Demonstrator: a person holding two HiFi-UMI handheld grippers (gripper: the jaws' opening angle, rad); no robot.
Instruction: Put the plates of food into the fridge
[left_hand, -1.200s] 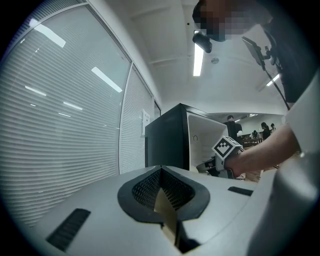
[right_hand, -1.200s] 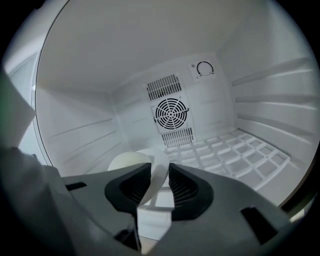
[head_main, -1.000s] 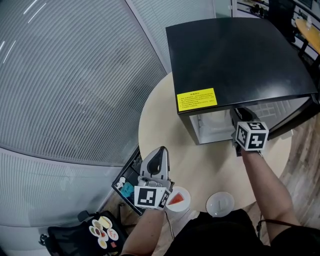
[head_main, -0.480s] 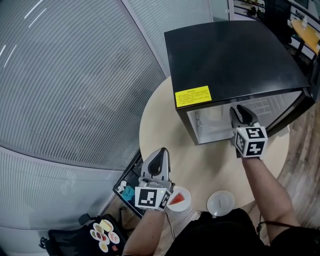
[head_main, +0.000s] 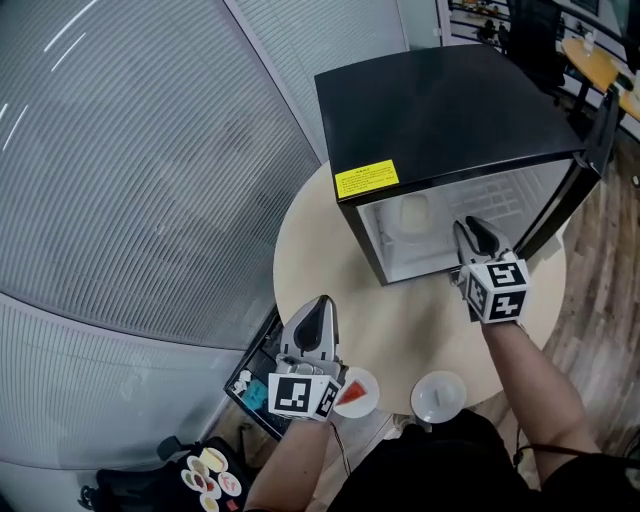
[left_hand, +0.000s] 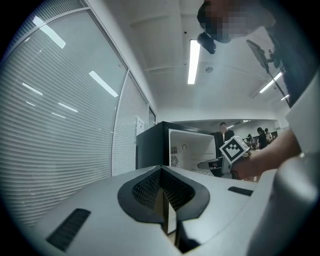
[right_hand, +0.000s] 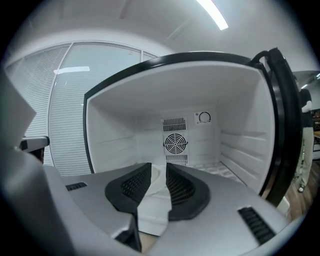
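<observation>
Plates of food wait at the near edge of the round beige table (head_main: 330, 250): a small white plate with a red wedge of food (head_main: 357, 393) and, to its right, a second small white plate (head_main: 438, 397) whose contents cannot be made out. A pale dish (right_hand: 156, 178) seems to lie on the white floor of the black mini fridge (head_main: 440, 110), which stands at the table's far edge with its door (head_main: 590, 140) swung open.

Both table plates look stiff, smooth and light. Their rims are probably slippery, and loose food would slide if a plate is tipped. The best hold is likely a pinch on the near rim, keeping the plate level.

Just left of the red-wedge plate, the left gripper (head_main: 322, 303) hovers over the near edge. Its jaws are pressed together on nothing. At the fridge mouth, the right gripper (head_main: 470, 228) points inside. Its jaws are spread, gripping nothing.
</observation>
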